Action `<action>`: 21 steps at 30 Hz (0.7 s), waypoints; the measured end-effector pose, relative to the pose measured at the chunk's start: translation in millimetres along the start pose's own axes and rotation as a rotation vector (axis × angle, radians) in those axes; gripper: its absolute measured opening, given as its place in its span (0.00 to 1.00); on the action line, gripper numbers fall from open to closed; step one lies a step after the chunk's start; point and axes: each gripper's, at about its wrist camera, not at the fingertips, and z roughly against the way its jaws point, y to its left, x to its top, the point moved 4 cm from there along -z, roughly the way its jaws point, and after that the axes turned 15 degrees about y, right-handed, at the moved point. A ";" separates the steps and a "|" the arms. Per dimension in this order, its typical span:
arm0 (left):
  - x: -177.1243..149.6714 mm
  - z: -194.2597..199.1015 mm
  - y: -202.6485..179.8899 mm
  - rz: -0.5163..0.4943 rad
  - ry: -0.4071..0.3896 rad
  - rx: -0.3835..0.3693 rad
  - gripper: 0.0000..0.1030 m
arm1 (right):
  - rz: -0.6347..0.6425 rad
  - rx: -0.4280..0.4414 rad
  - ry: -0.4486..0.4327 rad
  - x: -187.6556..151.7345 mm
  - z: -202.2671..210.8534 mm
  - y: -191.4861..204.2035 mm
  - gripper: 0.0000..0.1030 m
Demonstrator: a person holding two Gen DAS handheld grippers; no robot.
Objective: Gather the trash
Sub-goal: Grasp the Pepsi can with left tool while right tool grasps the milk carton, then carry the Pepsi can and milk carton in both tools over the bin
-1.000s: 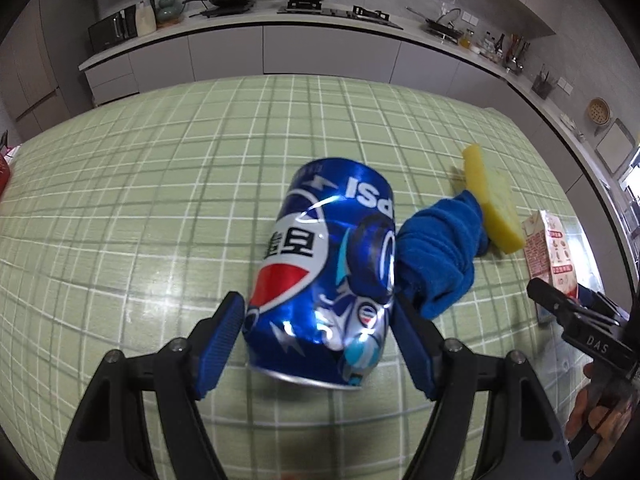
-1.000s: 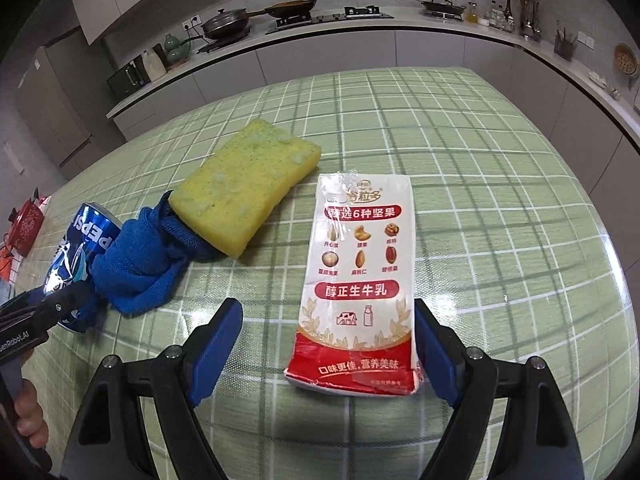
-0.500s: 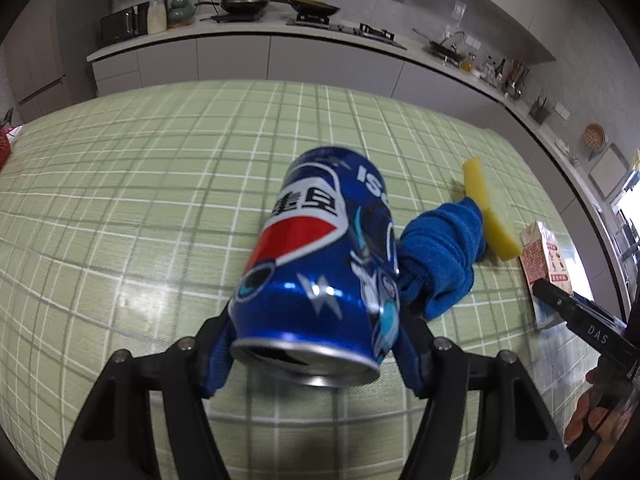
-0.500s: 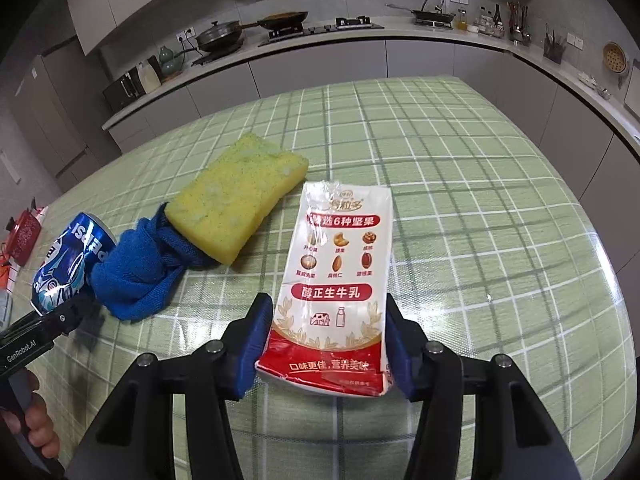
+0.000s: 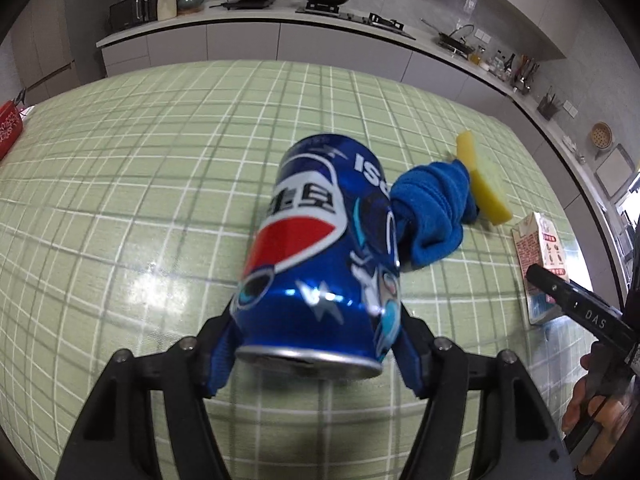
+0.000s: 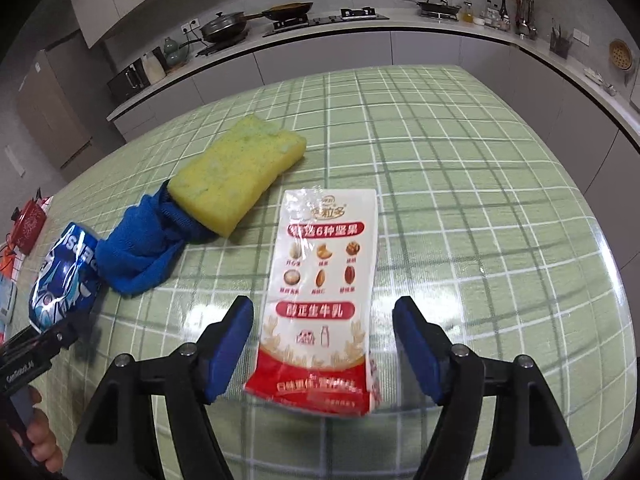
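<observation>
My left gripper is shut on a dented blue Pepsi can, holding its lower end tilted up off the green checked table. The can also shows in the right wrist view at the far left. My right gripper is open, its blue pads on either side of a white and red milk carton that lies flat between them without touching. The carton shows at the right edge of the left wrist view.
A crumpled blue cloth and a yellow sponge lie together between the can and the carton. A red item sits at the table's far left edge. A kitchen counter with pans runs behind the table.
My left gripper closed on the can and tipped it up off the table. My right gripper closed around the carton half a second ago and has opened again.
</observation>
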 end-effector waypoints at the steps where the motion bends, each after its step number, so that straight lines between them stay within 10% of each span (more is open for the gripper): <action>1: 1.0 0.2 -0.1 0.001 -0.001 0.005 0.67 | -0.002 -0.002 0.002 3.2 -1.3 0.4 0.72; 5: 8.3 -1.3 -2.1 0.004 -0.009 -0.006 0.67 | -0.009 -0.020 -0.005 7.1 -3.7 3.9 0.69; 7: 7.8 -1.4 -2.9 -0.008 -0.019 -0.020 0.66 | -0.004 -0.031 -0.014 6.9 -2.8 5.1 0.52; 21: -1.3 48.0 -20.5 -0.014 -0.203 -0.009 0.64 | 0.002 0.095 -0.078 -11.6 38.5 -4.1 0.50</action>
